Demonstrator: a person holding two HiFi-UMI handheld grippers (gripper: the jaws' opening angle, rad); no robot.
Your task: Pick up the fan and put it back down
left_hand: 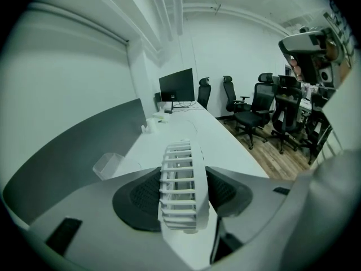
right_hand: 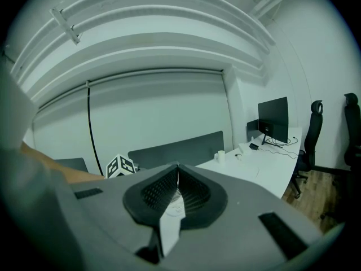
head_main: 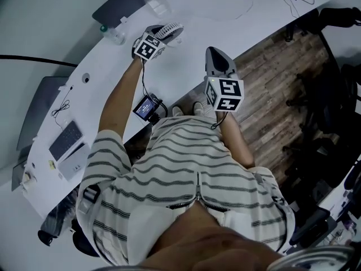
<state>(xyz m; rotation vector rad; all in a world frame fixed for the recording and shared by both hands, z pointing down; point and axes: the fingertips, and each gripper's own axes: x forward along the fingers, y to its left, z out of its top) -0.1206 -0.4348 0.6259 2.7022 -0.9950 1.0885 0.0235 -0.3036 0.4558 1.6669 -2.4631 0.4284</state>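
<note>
Stage: pick-up looks done, set-down and release left | left gripper (left_hand: 181, 199) pinches the white fan (left_hand: 179, 174) across its grille, low over the desk (head_main: 237, 16), contact unclear | right gripper (right_hand: 176, 176) pressed together, empty

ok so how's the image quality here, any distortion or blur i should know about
Left gripper view: strong fisheye with black corners, the white slatted plastic fan sharp up close, the light even with no hard shadows. Right gripper view: the same fisheye bends the wall lines, and the light is dim and flat. Head view: soft and bluish, the long white desk curved by the lens.
</note>
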